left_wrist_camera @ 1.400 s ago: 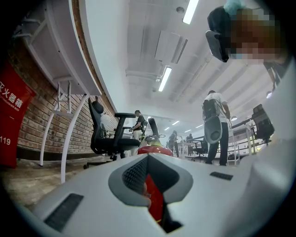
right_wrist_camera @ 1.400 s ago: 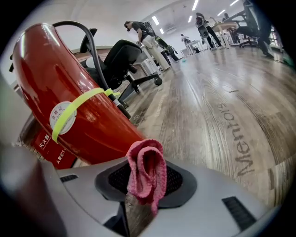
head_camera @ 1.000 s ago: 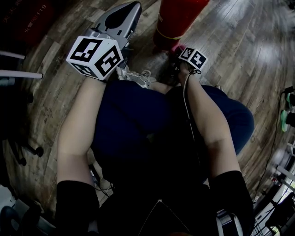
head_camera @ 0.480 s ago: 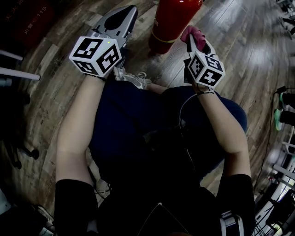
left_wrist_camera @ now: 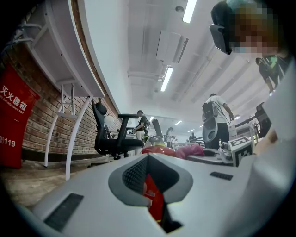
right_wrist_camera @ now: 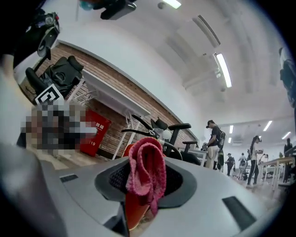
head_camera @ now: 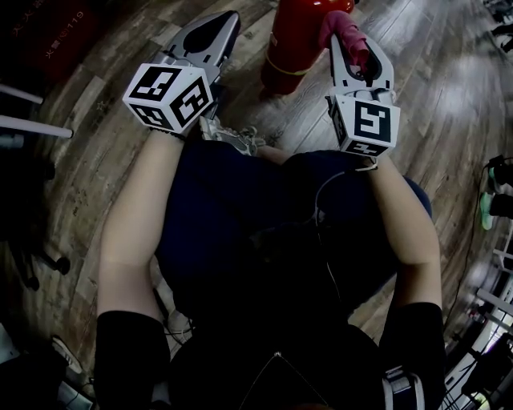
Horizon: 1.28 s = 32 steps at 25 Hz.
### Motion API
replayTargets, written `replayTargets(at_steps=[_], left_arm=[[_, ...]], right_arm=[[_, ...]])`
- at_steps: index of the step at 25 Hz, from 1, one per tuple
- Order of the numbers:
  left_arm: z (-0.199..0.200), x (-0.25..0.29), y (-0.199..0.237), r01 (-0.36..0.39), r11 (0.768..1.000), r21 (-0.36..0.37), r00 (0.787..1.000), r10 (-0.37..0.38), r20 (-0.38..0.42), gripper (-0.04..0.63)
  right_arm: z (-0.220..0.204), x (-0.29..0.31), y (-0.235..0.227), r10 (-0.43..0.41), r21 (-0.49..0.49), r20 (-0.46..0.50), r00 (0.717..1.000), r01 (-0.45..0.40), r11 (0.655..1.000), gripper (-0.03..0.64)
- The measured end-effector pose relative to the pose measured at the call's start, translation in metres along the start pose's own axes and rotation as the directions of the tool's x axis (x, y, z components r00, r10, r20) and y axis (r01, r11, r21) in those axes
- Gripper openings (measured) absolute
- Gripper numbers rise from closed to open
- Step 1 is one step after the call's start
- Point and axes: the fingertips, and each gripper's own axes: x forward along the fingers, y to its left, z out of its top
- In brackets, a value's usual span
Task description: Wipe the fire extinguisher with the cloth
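Note:
The red fire extinguisher [head_camera: 298, 42] stands on the wooden floor at the top middle of the head view. My right gripper [head_camera: 341, 34] is shut on a pink cloth [head_camera: 340, 24], which hangs from its tips against the cylinder's right side. In the right gripper view the cloth [right_wrist_camera: 148, 173] drapes over the jaw tips, with the red cylinder [right_wrist_camera: 134, 210] just behind. My left gripper [head_camera: 230, 19] is shut and holds nothing, a short way left of the extinguisher. Through its jaw gap the extinguisher [left_wrist_camera: 155, 201] shows, with the cloth [left_wrist_camera: 189, 150] to its right.
I am seated low; my legs and a shoe [head_camera: 232, 136] lie just behind the grippers. A red fire-equipment box [left_wrist_camera: 14, 120] stands against the brick wall on the left. An office chair [left_wrist_camera: 113, 139] and several people are farther back in the room.
My right gripper has risen from beside the extinguisher's base and moved forward, carrying the pink cloth up to the cylinder's side. The left gripper has barely moved.

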Motion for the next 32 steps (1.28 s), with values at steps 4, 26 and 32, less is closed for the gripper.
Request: replayTargets(at_steps=[4,26,32], left_arm=[[-0.002,0.001,-0.001,0.006,1.0,0.001,1.0,-0.006,-0.006,0.015],[-0.003,0.002,0.001,0.01,1.0,-0.008,1.0,-0.01,-0.01,0.015],[-0.004,0.002,0.001,0.011,1.0,-0.011,1.0,-0.011,-0.009,0.015]], right_arm=[[0.009,0.004,0.006,0.012,-0.078,0.05,0.999,-0.008,0.997,0.138],[-0.052,0.008,0.052,0.126,-0.294,-0.077,0.989,-0.144,0.945,0.138],[-0.072,0.006,0.06,0.157,-0.319,-0.121,0.98,-0.188,0.929,0.138]])
